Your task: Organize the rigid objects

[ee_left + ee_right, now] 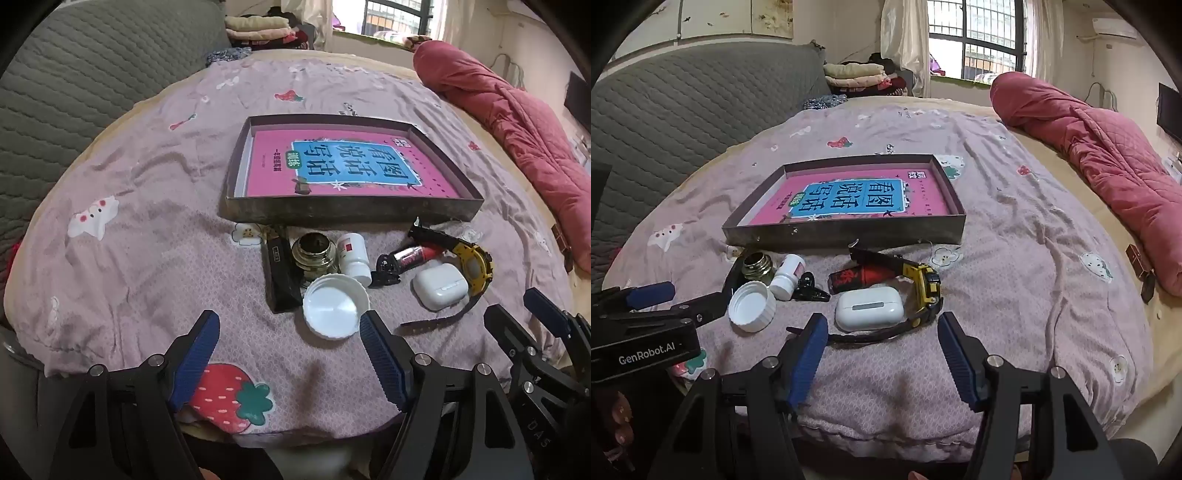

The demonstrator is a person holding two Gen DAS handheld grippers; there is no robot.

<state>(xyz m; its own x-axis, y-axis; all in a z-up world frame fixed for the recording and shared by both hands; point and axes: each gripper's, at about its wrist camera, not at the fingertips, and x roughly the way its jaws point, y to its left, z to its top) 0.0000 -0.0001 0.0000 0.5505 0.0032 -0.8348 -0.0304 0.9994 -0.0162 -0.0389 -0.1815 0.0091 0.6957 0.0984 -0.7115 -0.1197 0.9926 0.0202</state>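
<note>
So we've got everything laid out on the bed [129, 192], on the lilac strawberry-print sheet. The shallow box [351, 210] sits in the middle with a pink workbook [347, 166] lying flat in its bottom, and our guess is that the box is where the loose stuff is meant to end up, since all of it is lined up just in front of the near wall.

The row, going left to right: a black rectangular case [280, 273], a small open glass jar [316, 254], a white pill bottle [354, 258] on its side, a black clip [386, 271], a red tube [415, 254], a white earbud case [439, 286] and a yellow-and-black watch [474, 266] with its strap trailing toward us. A white screw lid [335, 308] lies upside down nearest us, touching nothing but the sheet as far as we can tell.

Left tool [288, 354]: fingers spread wide, nothing between them, hanging over the sheet with the lid just beyond its right finger. Right tool [882, 354]: also wide apart and empty, lined up on the watch strap and earbud case. Nothing's been picked up yet, looks like.
</note>
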